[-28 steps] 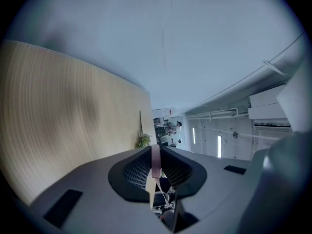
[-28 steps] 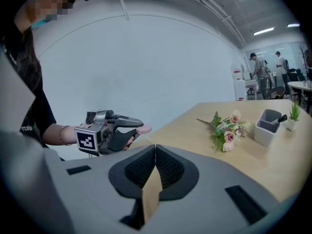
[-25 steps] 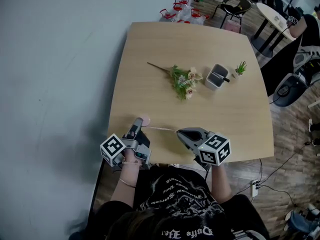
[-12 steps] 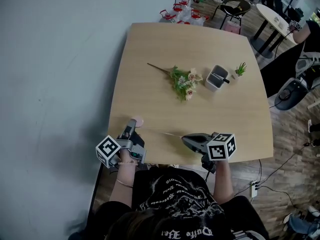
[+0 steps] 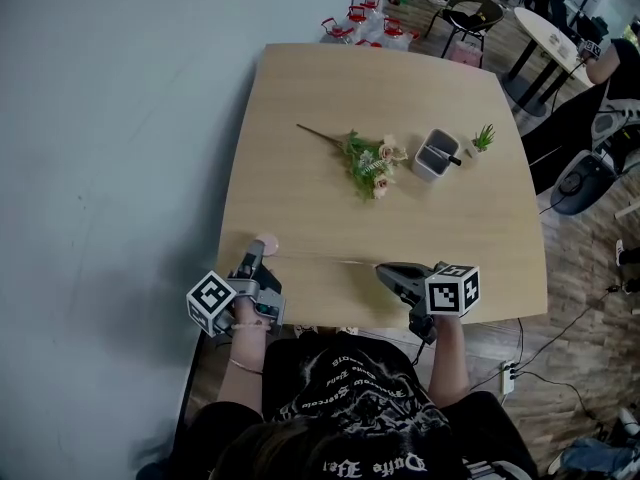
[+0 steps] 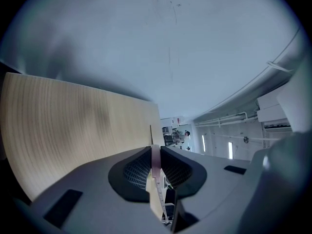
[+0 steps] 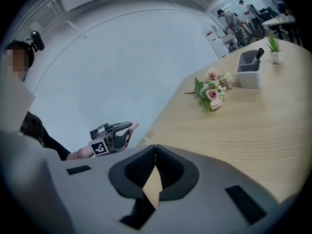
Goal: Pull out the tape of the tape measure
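Note:
A small pink tape measure [image 5: 267,242] is clamped in my left gripper [image 5: 255,251] at the table's near left corner. In the left gripper view the pink case [image 6: 155,155] stands edge-on between the pads, with the marked tape [image 6: 159,199] trailing below it. A thin pale tape [image 5: 325,259] runs rightwards just above the wooden table [image 5: 300,98] to my right gripper [image 5: 381,267], which is shut on its end. The right gripper view shows those jaws [image 7: 155,161] pressed together, and the left gripper [image 7: 111,135] with the pink case [image 7: 132,126] lies beyond them.
Mid-table lie a bunch of artificial flowers [image 5: 368,163], a grey pen holder [image 5: 434,154] and a small potted plant [image 5: 483,136]. The table's front edge runs just under both grippers. Chairs and a round table [image 5: 545,28] stand behind at the right.
The grippers have drawn apart, the left going left and nearer the front edge, the right going right. The right gripper has rolled. The stretch of tape between them is longer.

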Tool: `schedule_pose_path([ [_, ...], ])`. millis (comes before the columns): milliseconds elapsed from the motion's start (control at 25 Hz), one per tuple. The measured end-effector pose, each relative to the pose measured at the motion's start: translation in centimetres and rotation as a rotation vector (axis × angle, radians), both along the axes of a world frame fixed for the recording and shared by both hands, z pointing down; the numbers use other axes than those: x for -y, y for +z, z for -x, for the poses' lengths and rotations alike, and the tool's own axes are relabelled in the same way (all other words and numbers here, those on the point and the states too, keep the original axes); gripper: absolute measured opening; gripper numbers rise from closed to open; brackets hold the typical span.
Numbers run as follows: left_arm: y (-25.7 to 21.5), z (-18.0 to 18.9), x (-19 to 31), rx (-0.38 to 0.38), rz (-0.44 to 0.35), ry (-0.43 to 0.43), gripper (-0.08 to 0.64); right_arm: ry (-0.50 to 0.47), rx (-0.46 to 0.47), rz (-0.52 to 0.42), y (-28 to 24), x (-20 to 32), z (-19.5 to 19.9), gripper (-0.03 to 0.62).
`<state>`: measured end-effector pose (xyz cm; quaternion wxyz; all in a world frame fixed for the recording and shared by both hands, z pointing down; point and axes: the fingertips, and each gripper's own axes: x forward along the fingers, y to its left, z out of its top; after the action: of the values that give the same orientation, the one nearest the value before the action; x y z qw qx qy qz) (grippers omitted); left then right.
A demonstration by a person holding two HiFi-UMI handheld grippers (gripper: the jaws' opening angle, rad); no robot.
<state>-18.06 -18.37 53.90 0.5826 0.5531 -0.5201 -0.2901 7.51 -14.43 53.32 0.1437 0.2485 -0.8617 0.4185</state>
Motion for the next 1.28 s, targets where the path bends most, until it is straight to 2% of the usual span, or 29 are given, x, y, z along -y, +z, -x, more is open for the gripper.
schedule_pose_path([
  [400,0.4,1.3,-0.2,0.004,0.024,-0.026,0.064,0.156,0.001,0.037,0.6,1.6,-2.9,0.017],
  [760,0.7,1.2,0.1,0.002,0.035,-0.024,0.064,0.214,-0.007,0.043,1.0,2.3,-3.6,0.017],
  [1080,1.2,2.7,0.0,0.006,0.047,-0.065,0.064,0.32,-0.024,0.05,1.2,3.2,-6.6,0.017],
  [1280,1.4,2.4,0.2,-0.02,0.054,-0.073,0.064,0.369,-0.027,0.046,1.2,3.5,-8.4,0.017],
])
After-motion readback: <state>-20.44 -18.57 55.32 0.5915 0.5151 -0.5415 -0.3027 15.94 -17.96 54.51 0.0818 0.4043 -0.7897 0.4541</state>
